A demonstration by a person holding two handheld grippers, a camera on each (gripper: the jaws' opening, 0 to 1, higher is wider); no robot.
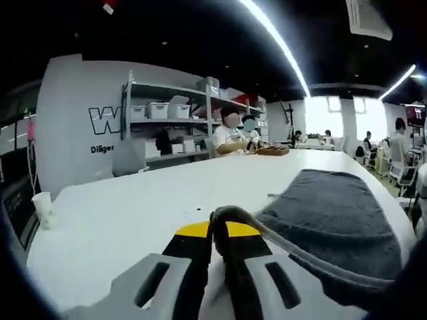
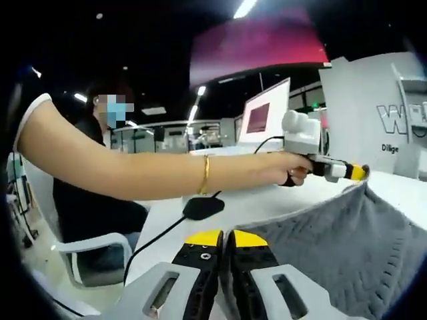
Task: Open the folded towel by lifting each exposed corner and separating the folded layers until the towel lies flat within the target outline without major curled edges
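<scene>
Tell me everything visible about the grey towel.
The grey towel is dark charcoal, with a soft, ribbed or quilted weave. It lies spread on the white table, its near edge raised. In the left gripper view, the left gripper is shut on a rolled edge. In the right gripper view, the left gripper lifts a corner into a peak, and the right gripper looks shut at the near edge, though contact is hidden. No target outline is visible.

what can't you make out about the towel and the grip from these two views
- Left gripper view: the towel's near edge is hidden behind the left gripper, so the pinched layer count can't be told.
- Right gripper view: the towel is cut off by the lower right edge; any target outline can't be seen.
- Right gripper view: whether the right gripper pinches towel is unclear.
</scene>
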